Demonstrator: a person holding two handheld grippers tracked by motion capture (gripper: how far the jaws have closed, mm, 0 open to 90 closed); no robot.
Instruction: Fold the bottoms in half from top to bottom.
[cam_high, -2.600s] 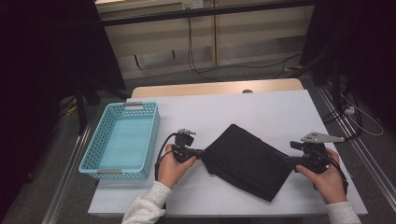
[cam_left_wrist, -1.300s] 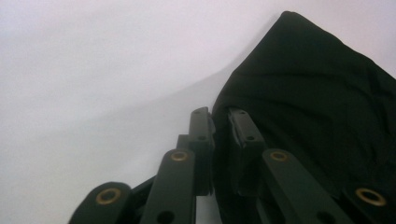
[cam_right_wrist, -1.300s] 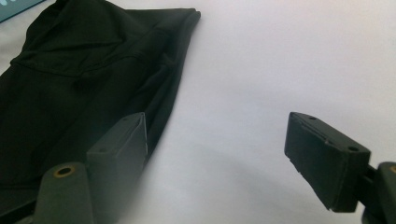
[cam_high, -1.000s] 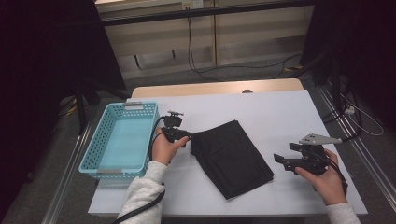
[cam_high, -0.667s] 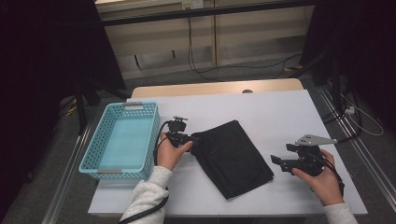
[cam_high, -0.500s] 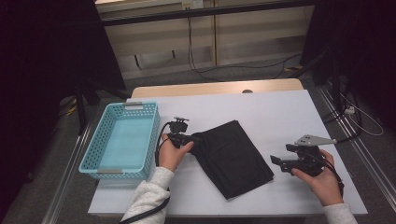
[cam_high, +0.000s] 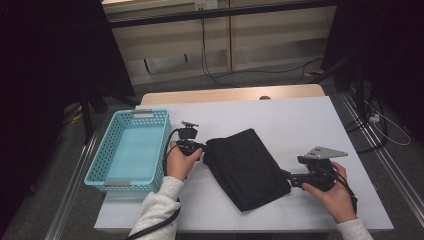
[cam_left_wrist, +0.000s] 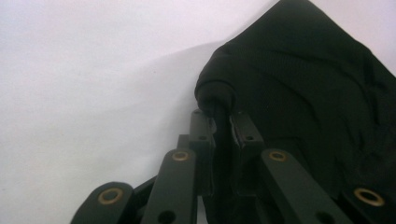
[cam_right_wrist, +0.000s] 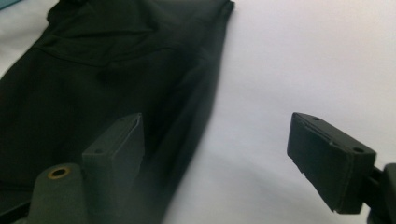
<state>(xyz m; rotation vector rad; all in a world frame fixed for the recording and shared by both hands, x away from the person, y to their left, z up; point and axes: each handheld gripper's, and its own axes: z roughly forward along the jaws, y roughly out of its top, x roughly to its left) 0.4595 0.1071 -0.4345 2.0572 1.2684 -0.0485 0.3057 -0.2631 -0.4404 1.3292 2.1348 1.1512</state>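
A black folded cloth (cam_high: 245, 167) lies slantwise on the white table (cam_high: 300, 125). My left gripper (cam_high: 201, 148) is at the cloth's upper left corner, and the left gripper view has my left gripper (cam_left_wrist: 219, 116) shut on a bunched fold of the cloth (cam_left_wrist: 317, 93). My right gripper (cam_high: 287, 179) is at the cloth's lower right edge, low over the table. Seen in the right gripper view, my right gripper (cam_right_wrist: 219, 135) is open, with one jaw over the cloth (cam_right_wrist: 116, 70) and the other over bare table.
A light blue plastic basket (cam_high: 107, 170) stands at the table's left edge, just left of my left hand. The table's near edge runs close under both forearms. Bare white table stretches behind and to the right of the cloth.
The cloth, earlier stretched between both grippers, now lies shorter and nearer the left. My right gripper has let go of it and has crept left to its edge. My left hand shifted slightly.
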